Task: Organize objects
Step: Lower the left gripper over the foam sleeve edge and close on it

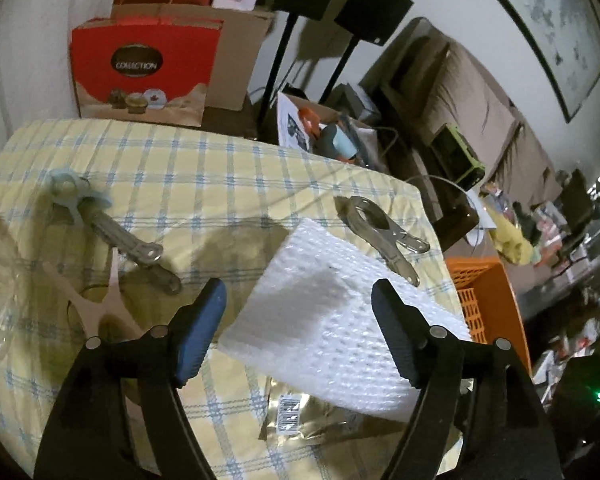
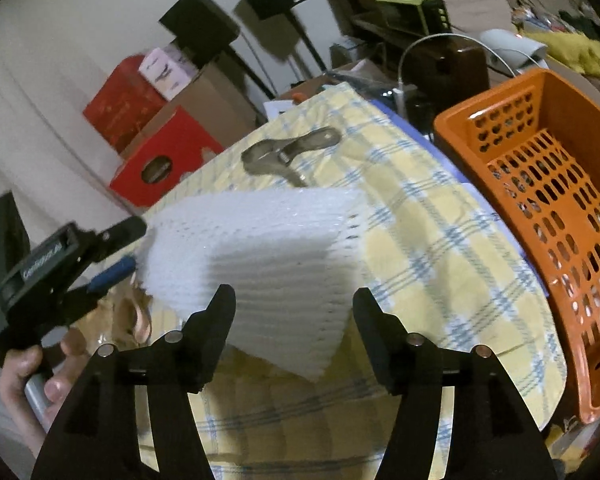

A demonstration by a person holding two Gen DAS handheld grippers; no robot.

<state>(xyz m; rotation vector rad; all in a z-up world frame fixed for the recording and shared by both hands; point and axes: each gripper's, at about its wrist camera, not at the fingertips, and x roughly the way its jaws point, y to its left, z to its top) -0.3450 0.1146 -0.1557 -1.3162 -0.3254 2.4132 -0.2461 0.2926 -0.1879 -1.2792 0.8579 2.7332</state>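
A white foam sheet (image 1: pixel 332 312) (image 2: pixel 260 256) rests tilted on the checked tablecloth (image 1: pixel 204 184) (image 2: pixel 420 240), its near edge over a gold packet (image 1: pixel 296 416). My left gripper (image 1: pixel 300 300) stands open, and the sheet's near part shows in the gap with the blue pads (image 1: pixel 198 332) clear of it. In the right wrist view the left gripper (image 2: pixel 134 248) sits at the sheet's left edge, held by a hand (image 2: pixel 32 372). My right gripper (image 2: pixel 294 300) is open too, its black fingers on either side of the sheet's near corner without pressing it.
A grey metal clip (image 1: pixel 380 232) (image 2: pixel 288 152) lies beyond the sheet. To the left lie a tool with a pale blue head (image 1: pixel 100 216) and a pink forked piece (image 1: pixel 100 300). An orange perforated basket (image 1: pixel 488 304) (image 2: pixel 560 220) stands off the table's right edge. A red box (image 1: pixel 144 68) is behind.
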